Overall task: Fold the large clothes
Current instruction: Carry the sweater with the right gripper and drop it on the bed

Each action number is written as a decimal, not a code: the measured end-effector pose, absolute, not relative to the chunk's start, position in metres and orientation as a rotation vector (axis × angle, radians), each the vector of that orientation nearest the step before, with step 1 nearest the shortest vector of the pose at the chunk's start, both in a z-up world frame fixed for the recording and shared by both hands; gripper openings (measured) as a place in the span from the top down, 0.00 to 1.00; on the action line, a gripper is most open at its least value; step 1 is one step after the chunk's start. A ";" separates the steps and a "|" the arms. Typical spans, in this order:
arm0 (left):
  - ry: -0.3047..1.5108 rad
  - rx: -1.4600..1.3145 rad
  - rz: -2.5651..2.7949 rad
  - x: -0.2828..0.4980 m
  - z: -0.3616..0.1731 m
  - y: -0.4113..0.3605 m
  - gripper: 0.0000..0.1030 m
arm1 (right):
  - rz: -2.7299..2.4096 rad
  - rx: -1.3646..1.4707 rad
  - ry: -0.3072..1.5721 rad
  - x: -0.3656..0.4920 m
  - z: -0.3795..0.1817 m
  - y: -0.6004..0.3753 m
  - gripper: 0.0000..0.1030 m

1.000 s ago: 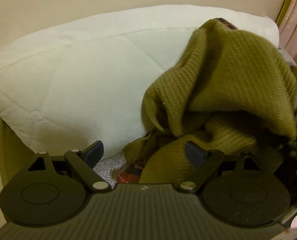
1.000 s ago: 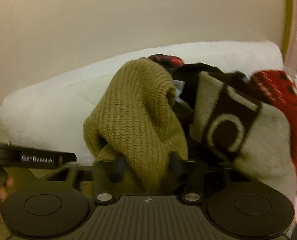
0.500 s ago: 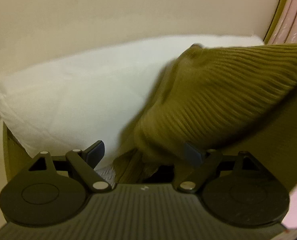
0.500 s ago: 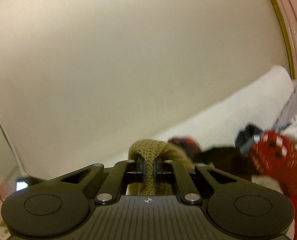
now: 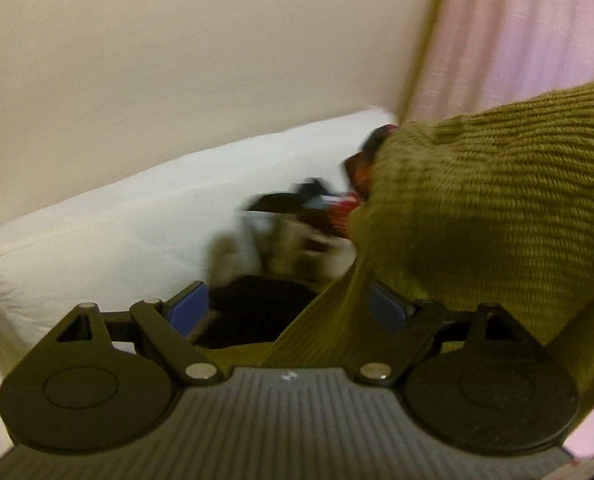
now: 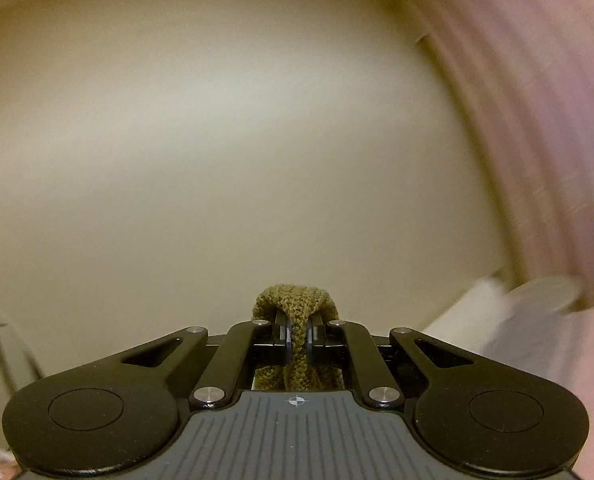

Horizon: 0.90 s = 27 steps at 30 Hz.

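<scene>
An olive-green knitted sweater (image 5: 485,216) hangs lifted at the right of the left wrist view, one stretched part running down across the right fingertip. My left gripper (image 5: 287,306) is open, blue pads wide apart, with the sweater's edge brushing past the right one. In the right wrist view my right gripper (image 6: 297,334) is shut on a bunched fold of the olive sweater (image 6: 295,308), which pokes up between the pads against a bare wall.
A white pillow (image 5: 109,240) lies against the cream wall (image 5: 177,60). A blurred pile of other clothes (image 5: 297,224), red, black and grey, sits in front of it. A pink curtain (image 5: 529,32) hangs at the right, and the pink curtain (image 6: 545,120) shows in the right view.
My right gripper closed on the sweater and lifted it high, its view swinging up to the wall. The sweater rose off the pile, uncovering the other clothes. The left gripper stayed open.
</scene>
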<state>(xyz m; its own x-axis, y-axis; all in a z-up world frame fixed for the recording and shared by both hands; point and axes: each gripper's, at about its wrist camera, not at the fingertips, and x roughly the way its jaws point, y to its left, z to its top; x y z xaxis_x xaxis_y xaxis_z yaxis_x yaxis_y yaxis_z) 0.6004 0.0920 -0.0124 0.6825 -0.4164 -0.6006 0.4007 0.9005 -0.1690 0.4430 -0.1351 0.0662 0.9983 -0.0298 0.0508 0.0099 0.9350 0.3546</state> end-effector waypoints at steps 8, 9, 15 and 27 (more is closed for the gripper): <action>0.668 0.077 -0.740 0.442 -0.003 -0.014 0.17 | -0.389 0.318 -0.197 0.205 0.087 -0.220 0.97; 0.672 0.085 -0.770 0.419 -0.004 -0.029 0.17 | -0.431 0.305 -0.202 0.176 0.091 -0.224 0.97; 0.750 0.190 -0.931 0.287 -0.036 -0.109 0.15 | -0.678 0.298 0.103 0.055 0.064 -0.281 0.95; 0.887 0.501 -1.186 0.089 -0.107 -0.195 0.14 | -0.963 0.711 0.749 -0.140 -0.129 -0.326 0.22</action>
<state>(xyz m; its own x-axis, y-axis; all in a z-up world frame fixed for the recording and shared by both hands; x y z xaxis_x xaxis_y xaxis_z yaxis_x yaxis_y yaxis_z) 0.0891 -0.1949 -0.1074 0.1095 -0.5781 -0.8086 0.9392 0.3266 -0.1063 -0.1400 -0.3261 -0.1290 0.3713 -0.4491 -0.8127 0.8984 0.3948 0.1923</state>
